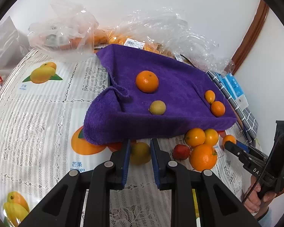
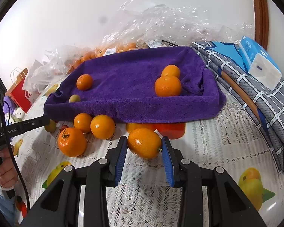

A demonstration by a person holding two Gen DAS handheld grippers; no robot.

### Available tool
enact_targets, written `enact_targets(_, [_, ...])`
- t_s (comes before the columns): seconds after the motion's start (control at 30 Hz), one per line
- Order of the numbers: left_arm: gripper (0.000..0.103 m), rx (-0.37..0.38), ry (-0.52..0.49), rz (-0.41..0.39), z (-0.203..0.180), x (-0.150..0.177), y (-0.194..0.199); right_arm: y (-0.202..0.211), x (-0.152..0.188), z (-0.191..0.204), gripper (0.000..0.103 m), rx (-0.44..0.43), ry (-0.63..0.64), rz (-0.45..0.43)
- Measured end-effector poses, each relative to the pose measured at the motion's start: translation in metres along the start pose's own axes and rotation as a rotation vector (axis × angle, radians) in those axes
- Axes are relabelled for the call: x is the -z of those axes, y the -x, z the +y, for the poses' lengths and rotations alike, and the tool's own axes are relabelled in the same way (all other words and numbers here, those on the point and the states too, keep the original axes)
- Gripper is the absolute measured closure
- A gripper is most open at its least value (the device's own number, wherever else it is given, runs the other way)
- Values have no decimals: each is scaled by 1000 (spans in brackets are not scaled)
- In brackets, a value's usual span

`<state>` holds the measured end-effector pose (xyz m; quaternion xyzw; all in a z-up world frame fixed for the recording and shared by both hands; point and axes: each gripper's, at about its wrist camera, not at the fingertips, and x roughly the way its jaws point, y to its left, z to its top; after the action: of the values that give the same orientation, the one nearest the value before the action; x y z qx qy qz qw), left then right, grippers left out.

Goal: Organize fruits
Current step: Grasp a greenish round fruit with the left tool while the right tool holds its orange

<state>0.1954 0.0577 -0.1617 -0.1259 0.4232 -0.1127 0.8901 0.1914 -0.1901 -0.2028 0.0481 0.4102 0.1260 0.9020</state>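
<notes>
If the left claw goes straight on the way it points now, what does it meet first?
The left claw is shut on a small yellow-green round fruit. Straight ahead, it would probably first meet the hanging front edge of the purple towel draped over the tray, though depth is unclear.

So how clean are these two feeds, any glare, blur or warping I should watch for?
Left wrist view: sharp at centre, heavy fisheye bend at the table edges, glare on the plastic bags. Right wrist view: bright wall washout upper left, specular highlights on the held orange, soft shadows under the purple towel.
</notes>
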Motion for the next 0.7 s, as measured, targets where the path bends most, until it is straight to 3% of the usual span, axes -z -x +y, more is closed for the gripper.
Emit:
enact_targets(0.17, [76,-27,-51,-2,-7,4,-4,-6,1,1,67,25,8,28])
enact_targets(0.23, [76,-48,-59,25,-9,7,-10,-6,1,3,66,32,15,27])
enact_targets(0.4, [78,-89,-110,-1,-16,11,-12,-10,2,6,67,48,35,49])
enact_targets(0.7, [78,-46,-116,-77,-20,10,1,6,2,-3,67,37,-4,-30])
